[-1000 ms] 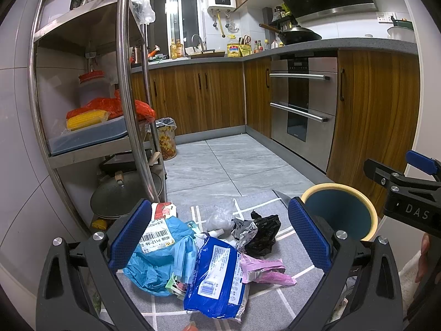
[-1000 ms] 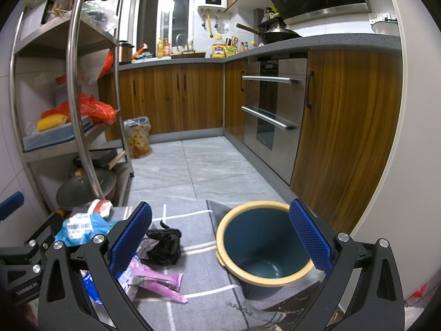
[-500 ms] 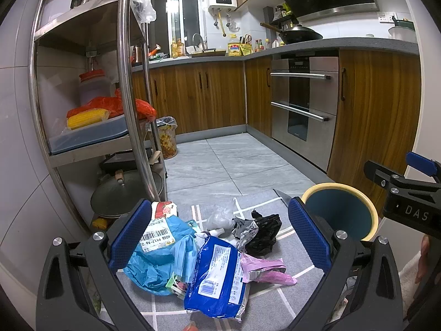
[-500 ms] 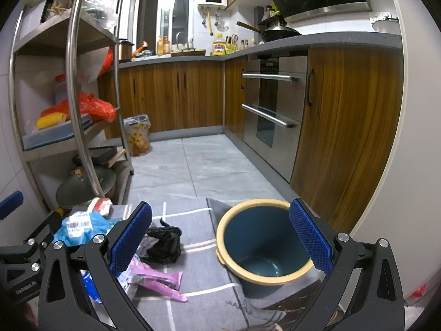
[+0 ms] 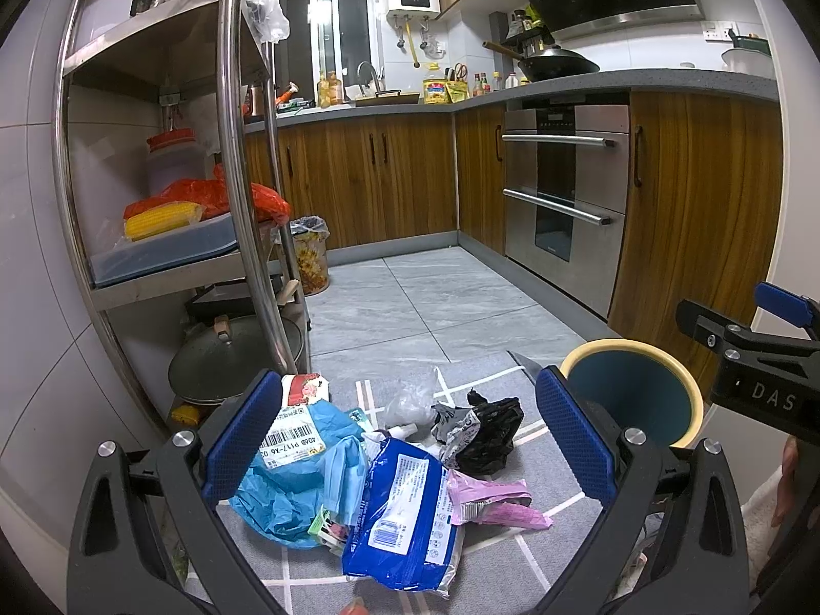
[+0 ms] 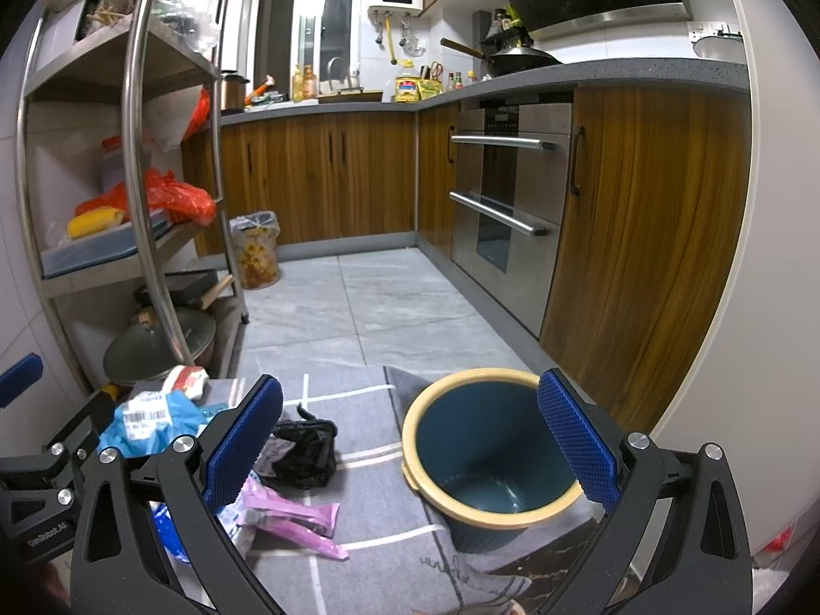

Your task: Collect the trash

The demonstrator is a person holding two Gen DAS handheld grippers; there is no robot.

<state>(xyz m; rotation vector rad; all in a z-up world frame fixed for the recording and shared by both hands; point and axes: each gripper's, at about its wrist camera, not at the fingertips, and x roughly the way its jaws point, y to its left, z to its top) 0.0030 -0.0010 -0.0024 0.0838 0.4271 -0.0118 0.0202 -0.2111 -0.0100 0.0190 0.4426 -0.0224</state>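
Kitchen floor, grey mat [image 5: 512,553]: trash pile [image 5: 389,466] lies left of bin [image 6: 492,456], unmoved over last second. Left gripper [image 5: 410,441] and right gripper [image 6: 410,441] both wide, empty, barely shifted; collecting not begun.

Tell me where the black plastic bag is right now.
The black plastic bag lies on the grey mat in the left wrist view, between the blue packet and the bin, just behind the pink wrapper.
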